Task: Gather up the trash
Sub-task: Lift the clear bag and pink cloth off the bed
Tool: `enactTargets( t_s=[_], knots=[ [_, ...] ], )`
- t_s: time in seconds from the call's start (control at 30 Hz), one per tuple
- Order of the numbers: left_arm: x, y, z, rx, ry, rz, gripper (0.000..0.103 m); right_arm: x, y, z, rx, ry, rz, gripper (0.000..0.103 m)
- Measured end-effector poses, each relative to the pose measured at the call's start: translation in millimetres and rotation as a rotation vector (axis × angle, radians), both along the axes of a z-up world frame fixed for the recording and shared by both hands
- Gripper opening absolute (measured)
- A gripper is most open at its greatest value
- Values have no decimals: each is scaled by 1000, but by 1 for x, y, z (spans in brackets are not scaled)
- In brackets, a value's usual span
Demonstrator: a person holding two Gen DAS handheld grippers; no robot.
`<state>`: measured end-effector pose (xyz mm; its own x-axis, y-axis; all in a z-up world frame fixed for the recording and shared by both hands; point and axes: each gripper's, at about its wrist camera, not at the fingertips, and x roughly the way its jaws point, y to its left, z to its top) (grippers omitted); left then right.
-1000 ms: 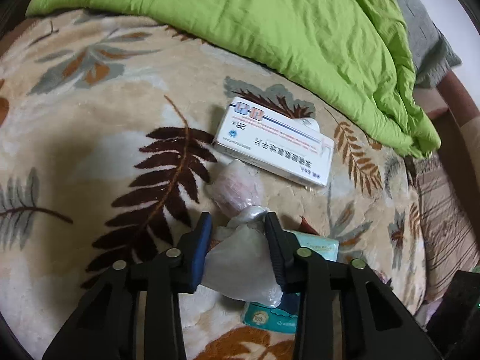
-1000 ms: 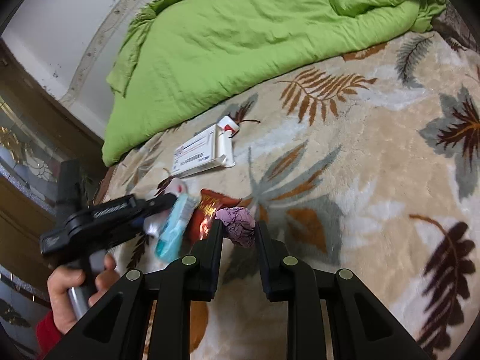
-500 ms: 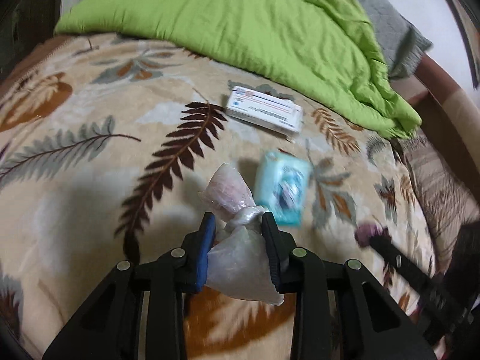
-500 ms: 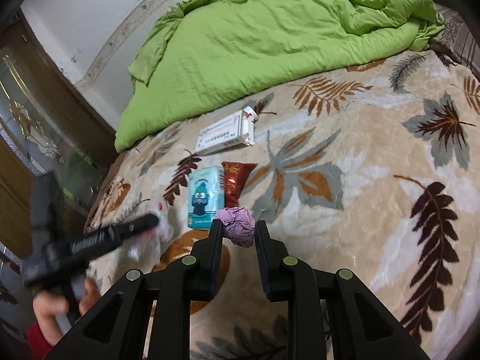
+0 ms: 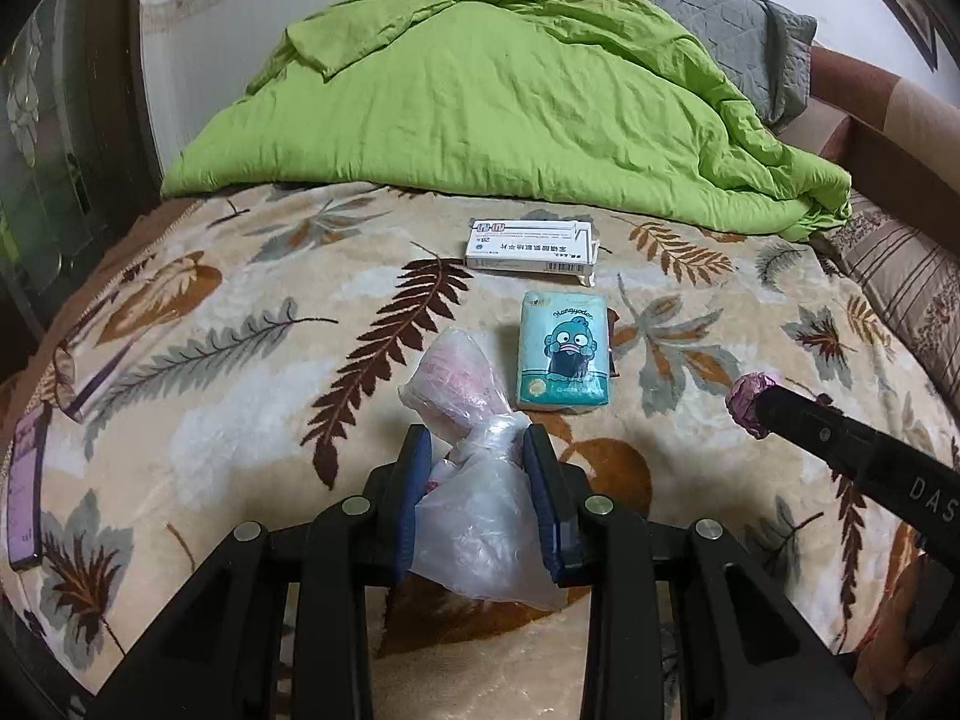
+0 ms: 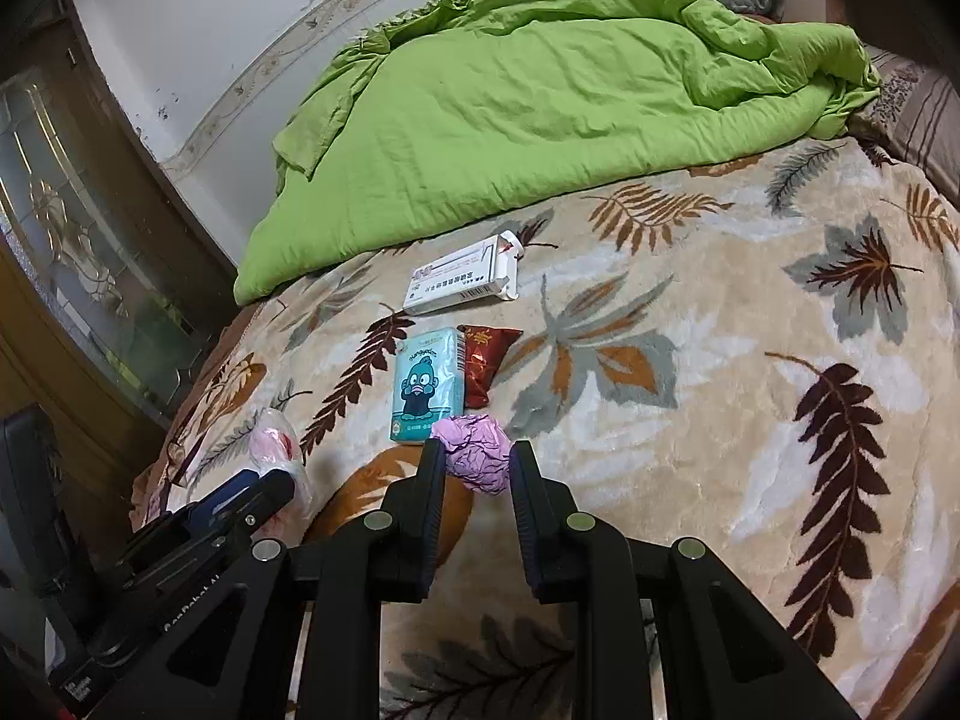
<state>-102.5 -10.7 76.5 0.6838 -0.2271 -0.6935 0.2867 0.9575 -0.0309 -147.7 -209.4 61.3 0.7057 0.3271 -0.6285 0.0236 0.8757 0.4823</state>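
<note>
My left gripper point(image 5: 478, 447) is shut on a clear plastic bag point(image 5: 456, 384) with pink stuff inside, held above the leaf-patterned blanket point(image 5: 240, 372). A crumpled purple paper ball point(image 6: 477, 450) sits pinched in my right gripper point(image 6: 477, 459), which is shut on it. On the blanket lie a white medicine box point(image 5: 531, 246), a teal tissue pack point(image 5: 564, 351) and, beside it, a red snack wrapper point(image 6: 483, 366). In the left wrist view the right gripper point(image 5: 753, 405) comes in from the right with the ball point(image 5: 744, 399). The left gripper point(image 6: 273, 477) and its bag point(image 6: 273, 447) show at lower left in the right wrist view.
A rumpled green quilt point(image 5: 492, 102) covers the far half of the bed, with a grey pillow point(image 5: 708, 6) behind it. Dark wooden furniture with glass panels point(image 6: 72, 228) stands along the left side. A striped cushion point(image 5: 906, 276) lies at the right edge.
Both grippers have pulled back and risen from the blanket with their loads. The left one swung off the tissue pack, so the pack and box now lie farther ahead.
</note>
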Motion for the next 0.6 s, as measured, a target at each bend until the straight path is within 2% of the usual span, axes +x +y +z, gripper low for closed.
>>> enactTargets(
  t_s=[0.2, 0.6],
  knots=[
    [-4, -4, 1, 25, -27, -8, 31, 1, -5, -3, 18, 13, -17, 24],
    [-4, -4, 0, 26, -26, -9, 31, 1, -6, -2, 13, 13, -18, 24]
  ],
)
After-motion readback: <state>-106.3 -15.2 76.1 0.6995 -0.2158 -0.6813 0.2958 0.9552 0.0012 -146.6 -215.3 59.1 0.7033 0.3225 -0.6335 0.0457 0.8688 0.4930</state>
